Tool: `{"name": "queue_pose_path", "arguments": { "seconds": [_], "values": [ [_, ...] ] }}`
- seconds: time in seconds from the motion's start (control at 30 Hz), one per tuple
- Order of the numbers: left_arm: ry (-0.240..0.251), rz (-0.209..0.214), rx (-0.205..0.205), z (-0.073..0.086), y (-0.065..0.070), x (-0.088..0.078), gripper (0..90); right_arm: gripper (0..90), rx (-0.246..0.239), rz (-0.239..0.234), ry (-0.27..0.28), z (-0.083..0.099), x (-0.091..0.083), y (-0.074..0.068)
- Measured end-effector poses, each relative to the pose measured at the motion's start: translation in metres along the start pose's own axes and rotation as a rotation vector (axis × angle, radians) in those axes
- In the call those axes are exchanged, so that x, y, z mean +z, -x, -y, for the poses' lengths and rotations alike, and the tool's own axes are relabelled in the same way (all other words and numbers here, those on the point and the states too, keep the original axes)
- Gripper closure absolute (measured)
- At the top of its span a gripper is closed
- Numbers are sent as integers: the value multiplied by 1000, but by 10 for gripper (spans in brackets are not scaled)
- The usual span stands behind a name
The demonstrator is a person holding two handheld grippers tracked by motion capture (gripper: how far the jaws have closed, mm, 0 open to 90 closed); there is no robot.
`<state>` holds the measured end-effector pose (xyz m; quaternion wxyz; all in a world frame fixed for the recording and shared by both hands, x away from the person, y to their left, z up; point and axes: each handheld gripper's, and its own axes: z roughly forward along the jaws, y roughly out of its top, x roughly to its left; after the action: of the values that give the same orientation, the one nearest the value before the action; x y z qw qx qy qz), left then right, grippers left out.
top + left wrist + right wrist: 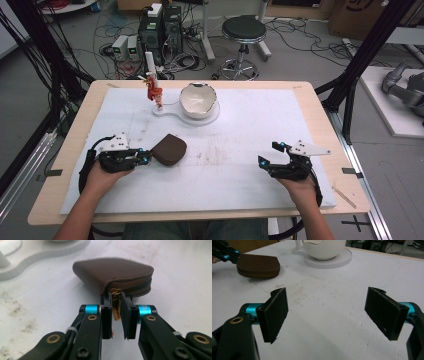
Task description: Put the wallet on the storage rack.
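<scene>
We pinch the soft brown pouch (pixel 113 271) by its brass zipper pull (pixel 115 302) with the left gripper (pixel 116 315); right gripper (pixel 327 312) gapes idle.

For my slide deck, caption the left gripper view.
Left claw pinching the brass zipper pull of a brown pouch.

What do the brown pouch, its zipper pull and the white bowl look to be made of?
Brown pouch: likely leather or faux leather, matte, soft rounded edges. Zipper pull, between the left gripper jaws: metal, shiny brass-gold. White bowl: probably glazed ceramic, glossy; could be plastic.
</scene>
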<state>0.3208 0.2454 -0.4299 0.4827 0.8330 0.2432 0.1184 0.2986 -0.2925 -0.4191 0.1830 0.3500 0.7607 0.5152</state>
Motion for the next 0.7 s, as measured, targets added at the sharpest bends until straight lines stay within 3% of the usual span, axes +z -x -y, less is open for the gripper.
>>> {"name": "queue_pose_path", "arguments": {
  "seconds": [0.07,0.13,0.2,0.33,0.57,0.7],
  "values": [
    [65,13,-22,-2,0,-5,884,192,0,2,0,0,0,0],
    [98,22,-24,-5,1,-9,890,192,0,2,-2,0,0,0],
    [91,6,-12,-8,4,-10,890,192,2,2,-4,0,0,-1],
    [69,18,-3,-8,5,-7,890,192,-1,1,-5,0,1,-1],
    [64,12,-33,-6,3,-8,891,192,5,-1,-9,0,1,-1],
    [35,3,-9,-7,4,-6,890,192,4,-2,-10,0,1,-1]
  ]
}}
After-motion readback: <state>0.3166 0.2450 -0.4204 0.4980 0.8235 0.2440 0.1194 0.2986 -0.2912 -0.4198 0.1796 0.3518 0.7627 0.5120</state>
